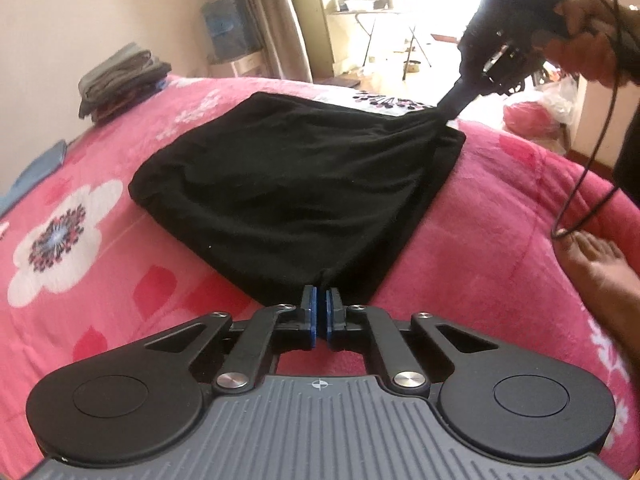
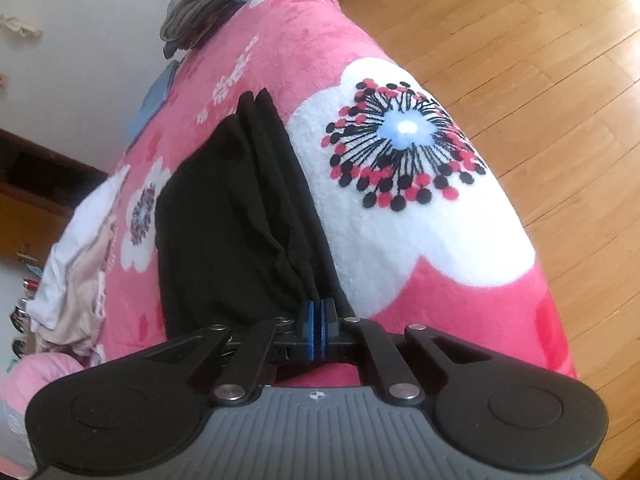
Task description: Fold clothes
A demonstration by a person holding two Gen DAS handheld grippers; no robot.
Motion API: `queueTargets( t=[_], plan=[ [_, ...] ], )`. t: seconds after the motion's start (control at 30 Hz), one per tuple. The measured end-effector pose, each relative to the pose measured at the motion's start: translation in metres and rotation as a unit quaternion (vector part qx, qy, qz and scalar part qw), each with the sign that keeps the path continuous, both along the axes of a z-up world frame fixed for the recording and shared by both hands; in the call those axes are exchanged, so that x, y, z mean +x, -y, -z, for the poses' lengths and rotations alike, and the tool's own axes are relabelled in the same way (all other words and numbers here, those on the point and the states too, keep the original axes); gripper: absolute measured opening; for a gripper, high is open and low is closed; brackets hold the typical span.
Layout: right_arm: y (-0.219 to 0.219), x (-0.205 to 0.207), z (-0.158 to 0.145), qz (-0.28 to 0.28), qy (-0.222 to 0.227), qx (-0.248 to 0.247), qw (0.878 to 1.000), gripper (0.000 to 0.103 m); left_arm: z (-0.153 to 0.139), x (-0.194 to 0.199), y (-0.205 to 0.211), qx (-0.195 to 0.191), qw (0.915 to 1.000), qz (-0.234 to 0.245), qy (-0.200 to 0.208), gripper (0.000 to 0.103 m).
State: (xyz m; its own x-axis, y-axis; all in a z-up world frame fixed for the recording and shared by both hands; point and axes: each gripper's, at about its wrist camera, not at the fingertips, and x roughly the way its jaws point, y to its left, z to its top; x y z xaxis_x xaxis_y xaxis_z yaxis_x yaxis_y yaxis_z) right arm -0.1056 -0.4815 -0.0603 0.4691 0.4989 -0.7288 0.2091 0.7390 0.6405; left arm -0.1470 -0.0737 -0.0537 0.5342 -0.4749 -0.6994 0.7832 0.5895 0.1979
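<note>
We have the left gripper clamped on the near corner of the black garment — the right gripper pinches the far one. The cloth stretches away between us across the pink blanket; both hands sit equally at its edge.

Both cams ride right on the tongs and look forward and down along the fingers, super close to the bed. The left one sits at the near corner of the black garment and faces across the pink blanket toward a bright doorway, catching the right tongs at the far corner. The right one looks along the garment's edge toward a wall, wood floor on its right; both share the garment, blanket and folded clothes pile.
</note>
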Motion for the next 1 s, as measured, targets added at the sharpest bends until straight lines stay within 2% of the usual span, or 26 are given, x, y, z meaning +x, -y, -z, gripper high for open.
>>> queueTargets(
  t=[0.17, 0.3, 0.4, 0.43, 0.47, 0.5, 0.53, 0.73, 0.87, 1.0],
  plan=[
    [-0.003, 0.0, 0.0, -0.011, -0.011, 0.003, 1.0, 0.008, 0.003, -0.002, 0.003, 0.015, 0.9998, 0.006, 0.01, 0.006],
    [-0.008, 0.0, -0.002, -0.024, -0.007, -0.008, 1.0, 0.027, 0.004, -0.003, 0.005, 0.021, 0.9996, 0.009, 0.017, 0.006],
    [-0.014, 0.004, -0.003, -0.037, 0.0, -0.022, 0.999, 0.027, 0.005, -0.004, 0.006, 0.023, 0.9994, 0.01, 0.023, 0.006],
    [-0.016, 0.006, -0.002, -0.042, 0.003, -0.026, 0.999, 0.027, 0.006, -0.004, 0.006, 0.022, 0.9994, 0.009, 0.024, 0.005],
    [-0.018, 0.007, -0.002, -0.047, 0.006, -0.033, 0.998, 0.023, 0.006, -0.004, 0.006, 0.02, 0.9995, 0.009, 0.025, 0.004],
    [-0.021, 0.008, -0.003, -0.054, 0.01, -0.042, 0.998, 0.01, 0.005, -0.004, 0.005, 0.017, 0.9995, 0.008, 0.027, 0.003],
    [-0.024, 0.009, -0.003, -0.06, 0.012, -0.052, 0.997, 0.005, 0.005, -0.005, 0.005, 0.015, 0.9994, 0.009, 0.03, 0.001],
    [-0.026, 0.0, -0.016, -0.067, 0.032, -0.087, 0.993, 0.003, 0.0, -0.013, -0.005, 0.002, 0.9985, 0.014, 0.052, 0.0],
    [-0.019, -0.005, -0.015, -0.059, 0.023, -0.085, 0.994, 0.003, 0.001, -0.017, -0.01, 0.009, 0.9979, 0.027, 0.058, 0.0],
    [-0.023, -0.008, -0.024, -0.06, 0.034, -0.087, 0.994, 0.003, -0.003, -0.021, -0.013, 0.016, 0.9959, 0.04, 0.079, 0.0]
  ],
)
